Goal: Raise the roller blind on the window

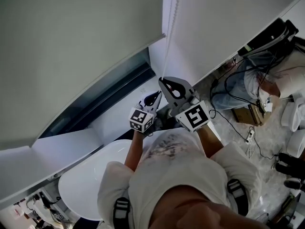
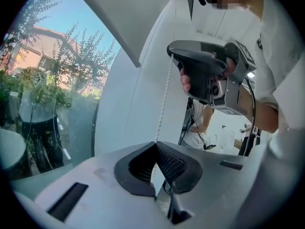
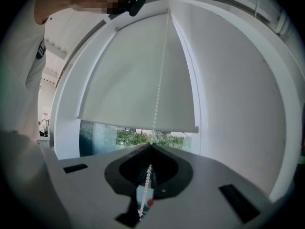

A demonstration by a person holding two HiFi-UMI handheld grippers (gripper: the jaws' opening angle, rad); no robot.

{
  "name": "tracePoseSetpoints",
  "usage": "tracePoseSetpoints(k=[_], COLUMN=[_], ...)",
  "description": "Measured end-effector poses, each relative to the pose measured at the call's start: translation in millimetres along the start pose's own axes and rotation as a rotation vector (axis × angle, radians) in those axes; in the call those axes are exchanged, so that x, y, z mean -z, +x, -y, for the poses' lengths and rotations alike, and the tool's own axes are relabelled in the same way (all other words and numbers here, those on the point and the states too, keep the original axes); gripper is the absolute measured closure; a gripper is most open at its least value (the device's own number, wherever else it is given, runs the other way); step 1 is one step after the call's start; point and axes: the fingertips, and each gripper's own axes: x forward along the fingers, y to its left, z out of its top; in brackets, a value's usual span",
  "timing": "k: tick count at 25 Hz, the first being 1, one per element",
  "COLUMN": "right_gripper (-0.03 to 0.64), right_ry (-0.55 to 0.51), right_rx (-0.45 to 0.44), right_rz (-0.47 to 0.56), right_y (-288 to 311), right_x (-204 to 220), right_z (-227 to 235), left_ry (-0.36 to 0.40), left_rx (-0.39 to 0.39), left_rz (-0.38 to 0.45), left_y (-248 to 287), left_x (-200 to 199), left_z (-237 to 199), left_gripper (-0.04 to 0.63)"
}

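pale roller blind point(image 3: 138, 75) partway down, bead chain point(image 3: 160, 80) taut

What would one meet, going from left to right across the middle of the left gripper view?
Window pane with trees behind it → white window frame → bead chain → right gripper → the person's white shirt.

Pale stone-look floor point(image 1: 224, 133) on the right is kinda messy: thin black cables point(image 1: 224, 117), a small white power strip point(image 1: 249, 136) and a brown cardboard box point(image 1: 248, 114) lying on it.
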Motion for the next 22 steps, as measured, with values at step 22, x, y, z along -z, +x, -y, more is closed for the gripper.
tracePoseSetpoints(k=[22], right_gripper=[0.555], right_ry=[0.020], right_rx=[-0.011], right_rz=[-0.158], right_y=[-6], right_x=[73], right_z=[-2], left_ry=[0.007], left_rx=[-0.056], left_rz=[-0.085], left_y=[-14], left_x=[44], left_z=[0], left_gripper=[0.584])
